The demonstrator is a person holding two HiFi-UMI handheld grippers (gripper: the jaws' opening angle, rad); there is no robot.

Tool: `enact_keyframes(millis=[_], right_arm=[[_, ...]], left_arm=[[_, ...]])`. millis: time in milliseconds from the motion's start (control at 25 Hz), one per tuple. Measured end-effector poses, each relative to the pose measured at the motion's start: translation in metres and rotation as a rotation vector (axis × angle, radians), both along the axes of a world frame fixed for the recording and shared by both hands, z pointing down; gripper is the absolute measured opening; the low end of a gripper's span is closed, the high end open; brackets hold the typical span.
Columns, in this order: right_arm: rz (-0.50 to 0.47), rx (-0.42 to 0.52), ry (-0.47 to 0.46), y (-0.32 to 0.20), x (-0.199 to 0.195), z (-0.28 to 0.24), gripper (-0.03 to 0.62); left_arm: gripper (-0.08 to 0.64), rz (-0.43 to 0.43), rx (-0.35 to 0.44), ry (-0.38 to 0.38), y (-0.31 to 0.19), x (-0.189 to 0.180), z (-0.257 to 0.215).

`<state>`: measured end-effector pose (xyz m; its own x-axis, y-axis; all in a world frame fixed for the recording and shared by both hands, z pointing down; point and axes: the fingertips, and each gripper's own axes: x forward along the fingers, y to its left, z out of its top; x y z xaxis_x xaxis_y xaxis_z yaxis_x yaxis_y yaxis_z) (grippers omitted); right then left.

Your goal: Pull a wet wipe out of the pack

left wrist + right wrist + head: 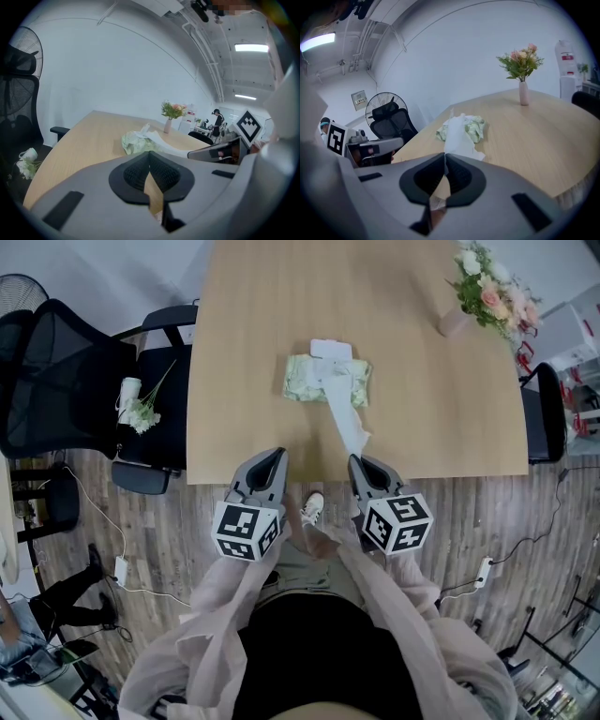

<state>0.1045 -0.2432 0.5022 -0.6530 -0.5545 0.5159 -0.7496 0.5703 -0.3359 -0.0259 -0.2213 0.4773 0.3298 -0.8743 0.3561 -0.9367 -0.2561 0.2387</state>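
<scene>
The pale green wet wipe pack (326,379) lies near the middle of the wooden table (244,334), its white lid flap open. A white wipe (345,423) stretches from the pack's opening towards the table's near edge. My right gripper (360,461) is shut on the wipe's near end; in the right gripper view the wipe (457,138) runs from the pack (473,126) down into the closed jaws (445,159). My left gripper (276,457) hovers over the near table edge, left of the wipe. It is shut with nothing in it (149,161).
A vase of pink flowers (487,292) stands at the table's far right corner. A black office chair (75,381) with white flowers (139,409) on its seat is at the left. Another chair (544,413) is at the right edge. Cables run over the wooden floor.
</scene>
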Motion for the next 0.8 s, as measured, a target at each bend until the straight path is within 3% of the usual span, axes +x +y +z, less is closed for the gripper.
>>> enact_keyframes(millis=[360,800], right_arm=[[0.039,-0.001,-0.013,0.009,0.017,-0.008,0.011],[0.075,0.072,-0.003,0.013,0.037,-0.038,0.011]], left_arm=[[0.009,-0.001,0.021,-0.011,-0.002,-0.002,-0.009],[0.009,0.009,0.066,-0.010,-0.005,-0.001,-0.026]])
